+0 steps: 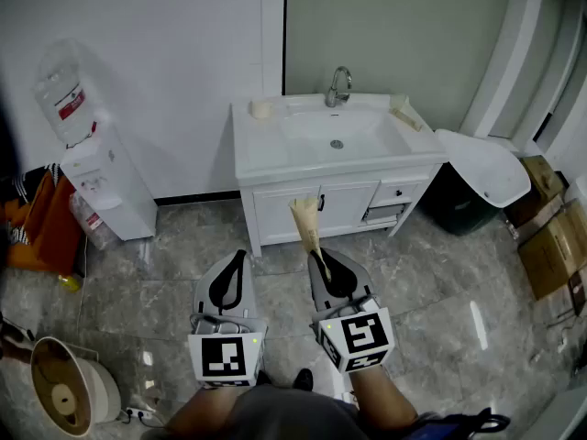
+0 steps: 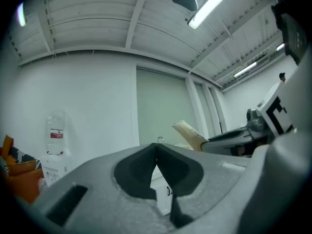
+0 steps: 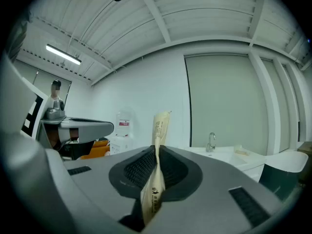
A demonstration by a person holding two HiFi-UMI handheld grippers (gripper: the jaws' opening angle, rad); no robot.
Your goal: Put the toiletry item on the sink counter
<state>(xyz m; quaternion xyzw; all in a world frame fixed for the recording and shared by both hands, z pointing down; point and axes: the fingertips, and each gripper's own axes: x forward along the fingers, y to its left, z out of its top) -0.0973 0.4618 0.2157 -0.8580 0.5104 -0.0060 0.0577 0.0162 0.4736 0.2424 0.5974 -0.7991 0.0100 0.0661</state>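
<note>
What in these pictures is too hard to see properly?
- Print on the tan packet, right gripper view: too small to read.
- The packet's lower end, head view: hidden between the closed jaws of the right gripper.
- Beige thing on the sink counter, head view: too small to name.

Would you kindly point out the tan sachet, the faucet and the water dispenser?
tan sachet (image 3: 160, 130): right gripper view, printed upper half.
faucet (image 1: 337, 88): head view, metal neck.
water dispenser (image 1: 110, 191): head view, white front panel.
</note>
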